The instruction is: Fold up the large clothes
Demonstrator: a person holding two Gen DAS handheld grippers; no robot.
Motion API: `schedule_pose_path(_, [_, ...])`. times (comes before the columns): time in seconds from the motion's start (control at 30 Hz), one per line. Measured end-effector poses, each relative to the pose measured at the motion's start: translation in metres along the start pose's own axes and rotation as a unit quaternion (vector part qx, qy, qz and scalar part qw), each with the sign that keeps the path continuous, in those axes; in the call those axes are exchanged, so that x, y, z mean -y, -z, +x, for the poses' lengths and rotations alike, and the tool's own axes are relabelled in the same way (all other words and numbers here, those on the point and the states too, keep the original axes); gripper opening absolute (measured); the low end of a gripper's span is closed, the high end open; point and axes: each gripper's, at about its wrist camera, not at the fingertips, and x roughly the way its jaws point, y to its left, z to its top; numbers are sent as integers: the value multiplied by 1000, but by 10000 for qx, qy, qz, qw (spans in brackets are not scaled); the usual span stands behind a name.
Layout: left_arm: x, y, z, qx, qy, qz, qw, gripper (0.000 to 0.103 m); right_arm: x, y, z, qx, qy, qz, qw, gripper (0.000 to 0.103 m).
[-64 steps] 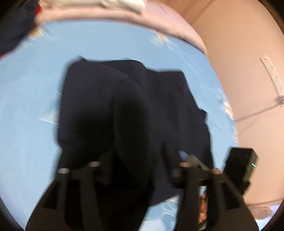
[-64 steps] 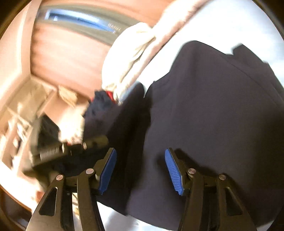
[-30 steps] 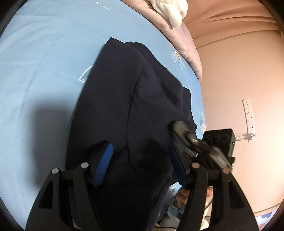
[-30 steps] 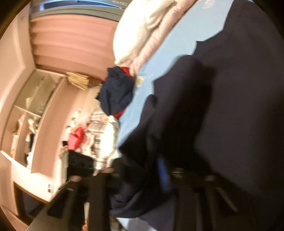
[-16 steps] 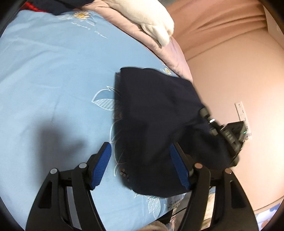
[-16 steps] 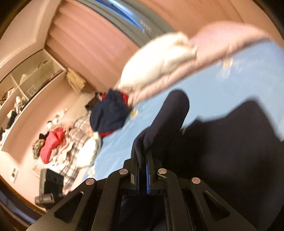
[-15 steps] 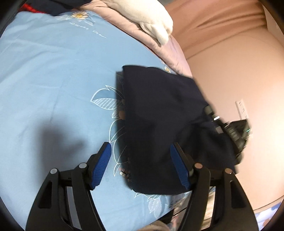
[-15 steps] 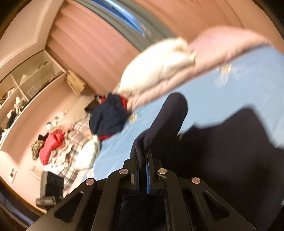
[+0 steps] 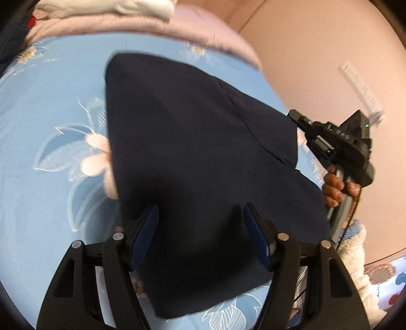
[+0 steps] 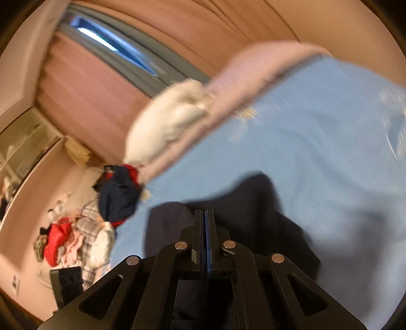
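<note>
Left hand-held gripper: the left hand-held gripper (image 9: 200,236) is wide open. Its 2 blue pads (image 9: 143,236) sit far apart and hold nothing. The dark cloth lies under and between them, but I cannot tell if they touch it.

Right hand-held gripper: the right hand-held gripper (image 10: 204,238) is shut tight, with its 2 fingers pressed flat together. In the left wrist view its tip (image 9: 295,118) sits at the right corner of the cloth. I cannot tell if any cloth is pinched in it. A hand (image 9: 337,186) holds its handle.

Change: half a second ago a hump of dark cloth stood up from the shut right fingers. Now no cloth rises above them, and the cloth lies lower, behind and around them. In the left wrist view the cloth now fills much more of the picture and is spread wider.

Dark blue garment: the dark blue garment (image 9: 192,157) lies on the bed (image 9: 38,203), near its right edge. Its near edge comes close to the front edge of the bed.

Bed: it has a light blue sheet with flowers. A pink blanket (image 9: 142,24) lies along the far edge.

Other clothes: a heap of clothes (image 10: 76,238) sits beyond the bed.
</note>
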Motion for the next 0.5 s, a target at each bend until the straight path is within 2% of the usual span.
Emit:
schedule_pose_path(0.07, [2,1,12,17,-115,47,9999,67,14,6,-5,-18,-37,307,9995,6])
schedule_pose_path(0.13, [2,1,17,14,-188,73,9998,67,22,16,-11,-185,-156,547,9982,27])
schedule_pose_path(0.17, [1,2,18,7,-220,100,9997,67,24,21,-16,-222,-242,598,9977,49])
schedule_pose_path(0.2, [0,3,18,-4,-224,112,9997,68,23,26,-20,-249,-313,624,9972,62])
schedule_pose_path(0.3, [0,3,18,-10,-204,102,9997,68,17,42,-24,-475,-468,556,9962,65])
schedule_pose_path(0.43, [2,-1,16,15,-150,-11,9999,68,7,58,-4,-1080,-188,400,9932,66])
schedule_pose_path(0.5, [3,-1,14,12,-150,-47,9999,68,9,61,6,-1234,-61,347,9917,66])
